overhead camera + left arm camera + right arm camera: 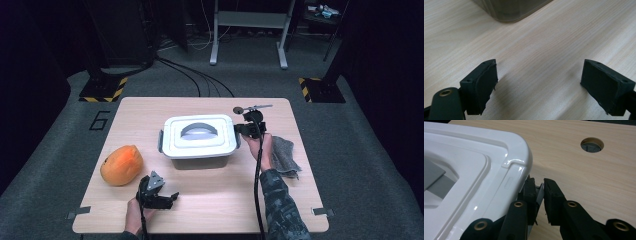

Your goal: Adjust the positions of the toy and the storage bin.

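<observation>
right hand-held gripper [539, 188] pinches the box's grey side latch [539, 195], mostly hidden between its pads

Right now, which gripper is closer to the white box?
Right. The right gripper is clamped on the grey side latch of the white box; the left gripper sits open in front of it, apart.

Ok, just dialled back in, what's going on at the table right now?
A person is working on the white lidded plastic box with a grey handle in the middle of the light wooden table. The right tool is shut on the grey latch at the box's right end. The left tool hangs open over bare wood near the front edge. An orange papaya-like fruit and a crumpled grey cloth lie untouched.
</observation>
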